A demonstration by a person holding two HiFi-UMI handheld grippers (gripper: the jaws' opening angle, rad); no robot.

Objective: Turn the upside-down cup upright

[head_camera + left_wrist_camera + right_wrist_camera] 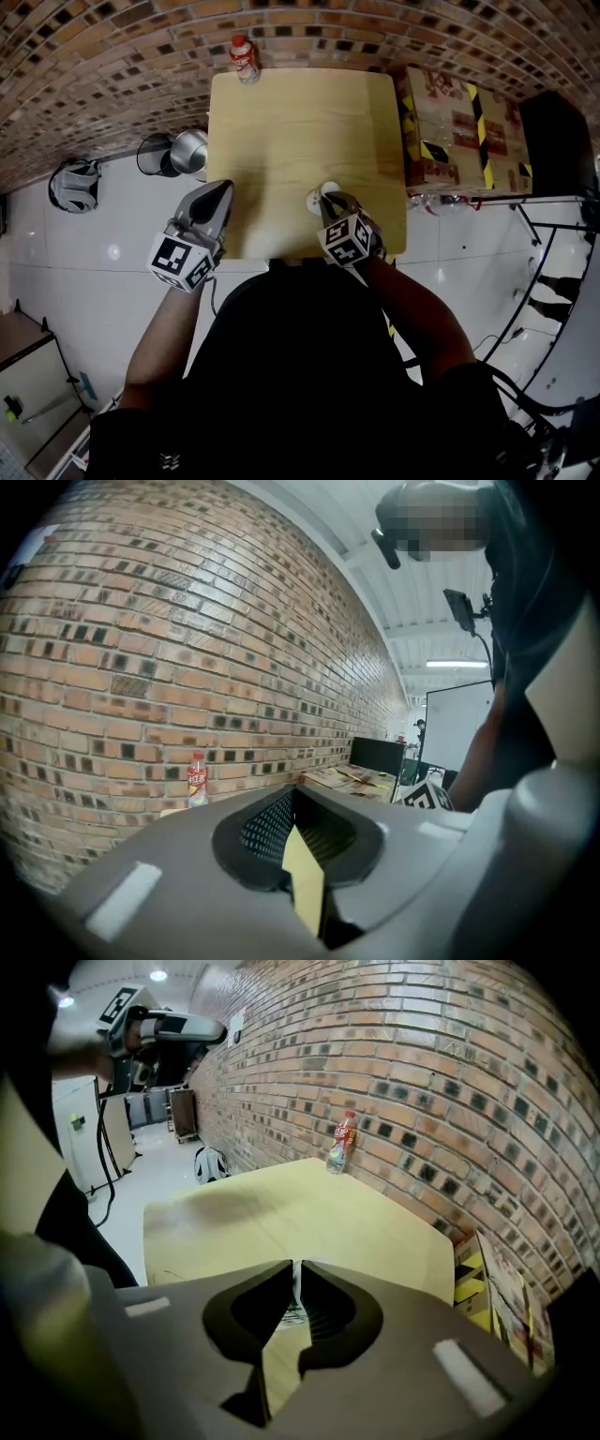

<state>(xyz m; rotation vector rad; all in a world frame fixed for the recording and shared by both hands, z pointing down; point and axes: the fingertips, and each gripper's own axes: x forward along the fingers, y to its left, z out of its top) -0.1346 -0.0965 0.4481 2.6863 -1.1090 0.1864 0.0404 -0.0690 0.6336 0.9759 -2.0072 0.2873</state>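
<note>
A small white cup point(324, 195) sits near the front edge of the wooden table point(300, 122). I cannot tell which way up it is. My right gripper point(331, 208) points steeply down onto it. In the right gripper view the jaws stand almost together with the cup's thin white wall point(296, 1290) pinched between the right gripper's point(297, 1267) tips. My left gripper point(223, 190) hovers at the table's front left corner, apart from the cup. The left gripper point(292, 794) has its tips together and holds nothing.
A drink bottle point(245, 58) with a red cap stands at the table's far edge by the brick wall; the same bottle point(343, 1142) shows in the right gripper view. Cardboard boxes point(459, 122) stand right of the table, metal pots point(187, 150) on the floor to its left.
</note>
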